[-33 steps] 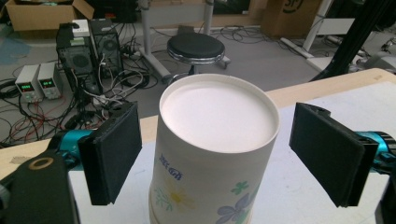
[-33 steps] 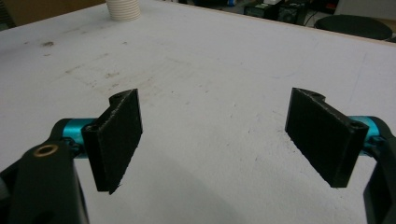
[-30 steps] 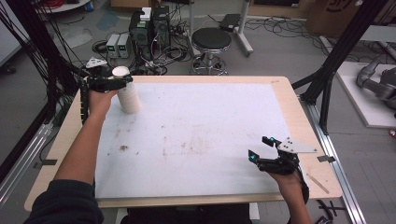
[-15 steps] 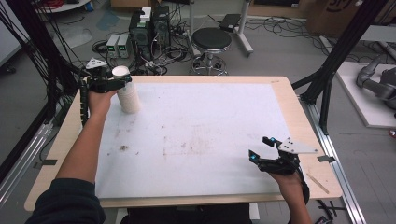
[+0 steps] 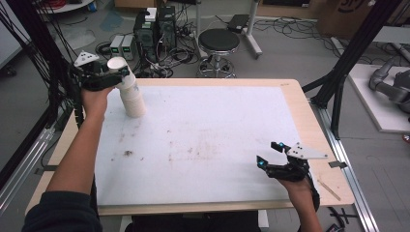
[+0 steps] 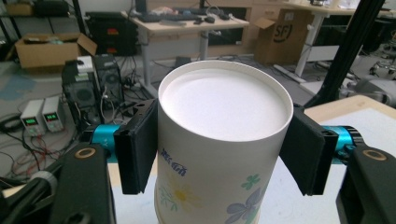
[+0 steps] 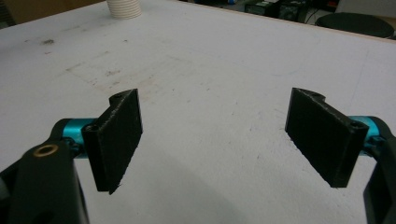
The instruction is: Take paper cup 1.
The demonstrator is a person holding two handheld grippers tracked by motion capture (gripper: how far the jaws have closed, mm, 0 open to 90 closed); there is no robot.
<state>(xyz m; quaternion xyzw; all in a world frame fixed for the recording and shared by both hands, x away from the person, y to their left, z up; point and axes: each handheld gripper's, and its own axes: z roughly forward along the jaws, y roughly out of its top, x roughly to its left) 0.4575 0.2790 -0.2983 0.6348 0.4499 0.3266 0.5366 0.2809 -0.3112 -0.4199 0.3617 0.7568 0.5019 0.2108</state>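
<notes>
Left tool (image 6: 219, 154) pinching top paper cup (image 6: 224, 140) of stack, right tool (image 7: 219, 140) spread, well apart

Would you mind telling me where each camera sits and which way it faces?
High view: above the person's side, looking forward and down on the white-topped wooden table; forearms, both claws.
Left gripper view: on the left claw, looking at the floral white paper cup it clamps.
Right gripper view: on the open right claw, facing across the table.
All three share the cup stack.

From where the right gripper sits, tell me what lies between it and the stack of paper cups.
Nothing visible does. Bare white tabletop runs from the open right gripper to the paper cup stack, whose top cup sits between the left gripper's jaws.
</notes>
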